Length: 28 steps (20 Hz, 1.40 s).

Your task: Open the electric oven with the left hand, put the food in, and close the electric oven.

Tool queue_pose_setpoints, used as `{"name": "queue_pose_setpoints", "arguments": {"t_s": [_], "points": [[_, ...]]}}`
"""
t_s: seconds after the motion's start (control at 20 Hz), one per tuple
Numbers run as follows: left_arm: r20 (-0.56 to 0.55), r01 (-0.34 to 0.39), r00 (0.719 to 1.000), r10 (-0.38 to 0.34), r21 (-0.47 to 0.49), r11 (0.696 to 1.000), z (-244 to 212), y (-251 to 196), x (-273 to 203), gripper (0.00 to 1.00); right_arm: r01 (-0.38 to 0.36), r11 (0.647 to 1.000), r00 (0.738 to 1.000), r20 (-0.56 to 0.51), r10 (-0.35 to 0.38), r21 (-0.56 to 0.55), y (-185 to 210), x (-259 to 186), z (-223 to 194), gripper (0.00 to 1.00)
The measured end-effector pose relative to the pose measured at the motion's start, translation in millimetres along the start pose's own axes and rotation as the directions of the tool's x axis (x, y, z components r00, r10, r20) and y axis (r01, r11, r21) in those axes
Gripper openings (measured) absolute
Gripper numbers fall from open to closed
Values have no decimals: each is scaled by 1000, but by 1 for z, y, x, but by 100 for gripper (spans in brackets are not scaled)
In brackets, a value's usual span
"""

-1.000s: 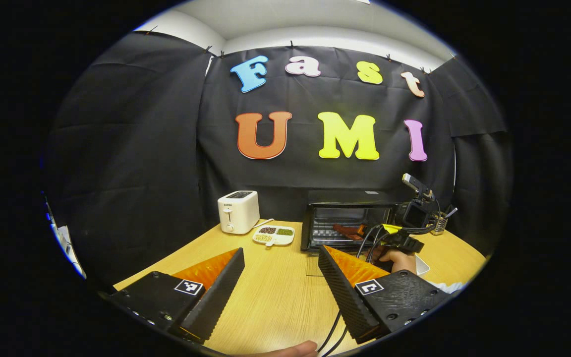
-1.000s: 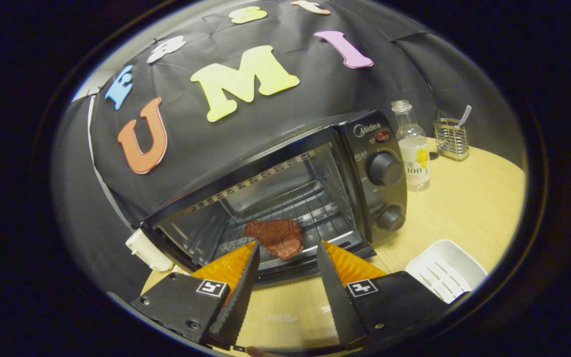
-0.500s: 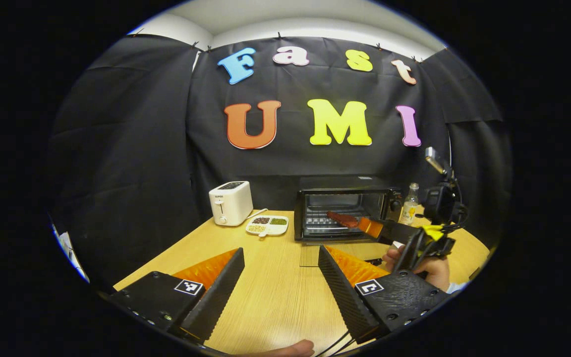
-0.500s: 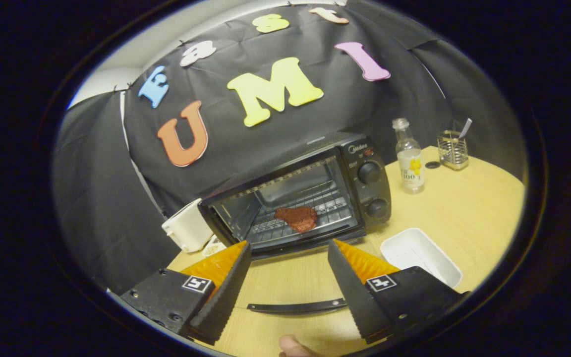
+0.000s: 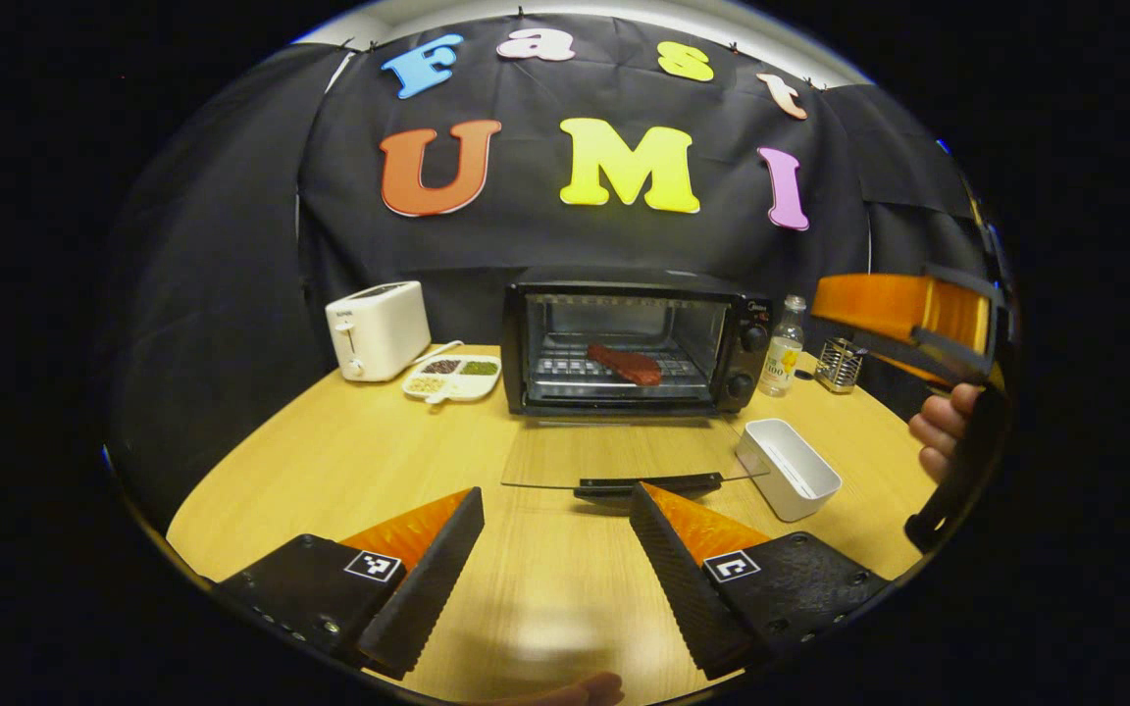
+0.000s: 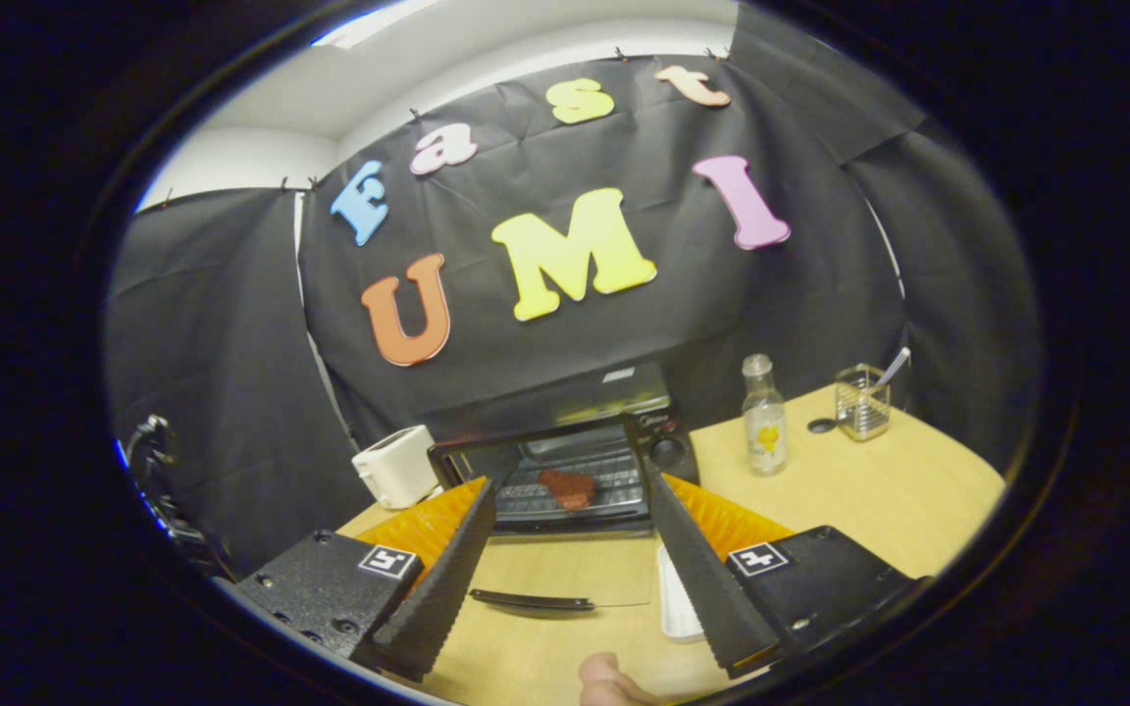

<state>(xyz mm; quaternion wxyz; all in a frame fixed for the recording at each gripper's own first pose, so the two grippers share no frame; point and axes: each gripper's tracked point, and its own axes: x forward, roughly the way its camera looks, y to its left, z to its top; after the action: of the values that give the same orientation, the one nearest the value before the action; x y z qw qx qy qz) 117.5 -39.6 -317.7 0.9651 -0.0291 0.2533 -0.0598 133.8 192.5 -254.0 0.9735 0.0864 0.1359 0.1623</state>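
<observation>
The black electric oven [image 5: 624,338] stands at the back of the wooden table, its glass door [image 5: 624,453] folded down flat with the handle [image 5: 648,483] nearest me. A reddish-brown piece of meat [image 5: 626,363] lies on the rack inside. My left gripper [image 5: 555,500] is open and empty, low over the table just short of the door handle. In the right gripper view the oven [image 6: 663,453] and meat [image 6: 567,486] sit farther off, between the open fingers of my right gripper [image 6: 570,482], which holds nothing. That gripper [image 5: 903,319] and the hand [image 5: 938,431] holding it are raised at the right.
An empty white tray [image 5: 789,469] sits right of the open door. A white toaster [image 5: 377,328] and a divided dish of beans [image 5: 452,377] are left of the oven. A bottle [image 5: 781,348] and a wire holder [image 5: 838,365] stand to its right.
My right gripper has drawn back and up from the oven, leaving the meat on the rack. My left gripper has moved forward toward the open door.
</observation>
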Motion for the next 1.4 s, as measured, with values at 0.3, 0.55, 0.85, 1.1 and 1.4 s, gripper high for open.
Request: {"name": "queue_pose_setpoints", "arguments": {"t_s": [0.3, 0.55, 0.85, 1.1, 1.4], "points": [[-96, 62, 994, -57, 51, 997, -31, -42, 45, 96, 55, 997, 998, 44, -53, -50, -48, -28, 31, 95], [-161, 90, 984, -81, 51, 995, -45, -65, 74, 96, 122, 979, 987, 120, -103, -165, -79, -43, 56, 100], [-192, 40, 981, -26, 67, 997, -44, -65, 91, 95, 150, 959, 980, 168, -111, -241, -102, -59, 72, 100], [-205, 41, 978, -26, 66, 997, -43, -66, 90, 95, 188, 943, 969, 209, -132, -274, -117, -69, 83, 100], [-192, 40, 981, -26, 67, 997, -30, -67, 85, 95, 222, 945, 956, 247, -161, -241, -126, -92, 105, 100]]}}
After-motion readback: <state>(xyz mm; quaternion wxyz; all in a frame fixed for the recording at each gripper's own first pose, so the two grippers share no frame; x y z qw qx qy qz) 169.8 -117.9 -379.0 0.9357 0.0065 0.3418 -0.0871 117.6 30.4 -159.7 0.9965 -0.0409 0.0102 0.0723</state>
